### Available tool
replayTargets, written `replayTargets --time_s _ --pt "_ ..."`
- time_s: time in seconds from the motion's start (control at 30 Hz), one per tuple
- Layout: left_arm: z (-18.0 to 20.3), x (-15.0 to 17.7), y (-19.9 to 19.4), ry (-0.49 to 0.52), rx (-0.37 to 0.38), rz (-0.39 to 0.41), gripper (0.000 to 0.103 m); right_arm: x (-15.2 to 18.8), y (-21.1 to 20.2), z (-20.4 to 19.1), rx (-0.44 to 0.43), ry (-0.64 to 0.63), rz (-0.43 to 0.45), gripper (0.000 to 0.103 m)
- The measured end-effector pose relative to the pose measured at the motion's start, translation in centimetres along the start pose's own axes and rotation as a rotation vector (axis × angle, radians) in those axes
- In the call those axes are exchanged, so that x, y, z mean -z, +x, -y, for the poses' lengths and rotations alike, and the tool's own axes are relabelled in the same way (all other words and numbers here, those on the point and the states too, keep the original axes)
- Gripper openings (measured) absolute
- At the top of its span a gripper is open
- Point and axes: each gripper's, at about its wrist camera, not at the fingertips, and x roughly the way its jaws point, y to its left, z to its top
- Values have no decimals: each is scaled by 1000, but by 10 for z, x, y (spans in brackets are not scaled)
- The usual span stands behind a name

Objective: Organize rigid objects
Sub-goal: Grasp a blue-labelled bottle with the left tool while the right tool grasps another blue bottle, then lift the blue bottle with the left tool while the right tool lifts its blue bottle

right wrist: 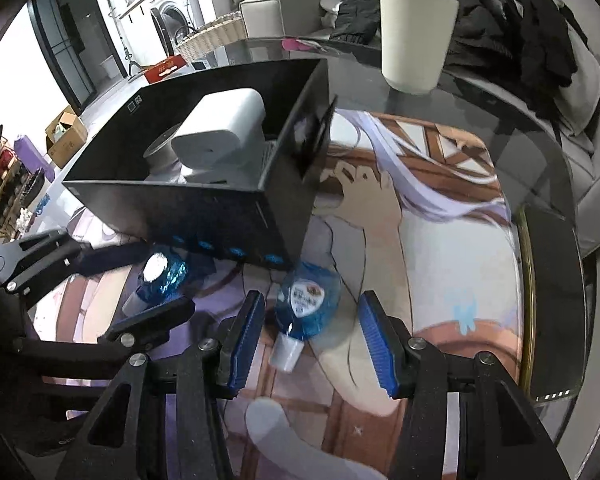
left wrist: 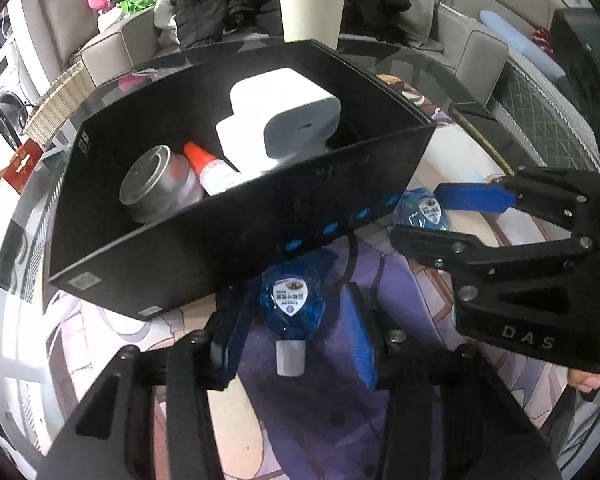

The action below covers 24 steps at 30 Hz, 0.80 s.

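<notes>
A living room with a grey sofa heaped with dark clothes lies behind a glass-topped bench that carries a printed anime-figure mat and a tall cream plastic cup. On the mat stands an open black rectangular box holding a white plastic device, a grey metal tin and a white glue bottle with an orange tip. Two round blue liquid-filled bottles with white caps lie on the mat just beside the box's near wall. The left tongs stand open around one blue bottle; the right tongs stand open around the other blue bottle, neither pressing it.
</notes>
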Motion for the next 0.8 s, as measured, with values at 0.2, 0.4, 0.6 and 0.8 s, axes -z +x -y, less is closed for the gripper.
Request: replayTargets --time_s 0.2,0.4,0.6,0.8 --pt "-7 4 -4 -19 18 -9 29 -1 0 -9 -6 -20 0 32" --pt "-24 19 -14 -37 21 -7 29 7 -5 -18 -52 -9 -25 32" --pt "-40 35 -21 -44 -6 3 29 14 -7 -48 -72 -70 -48 32" --pt "-45 41 -22 -38 -14 20 35 15 -7 -68 -49 -99 -55 41"
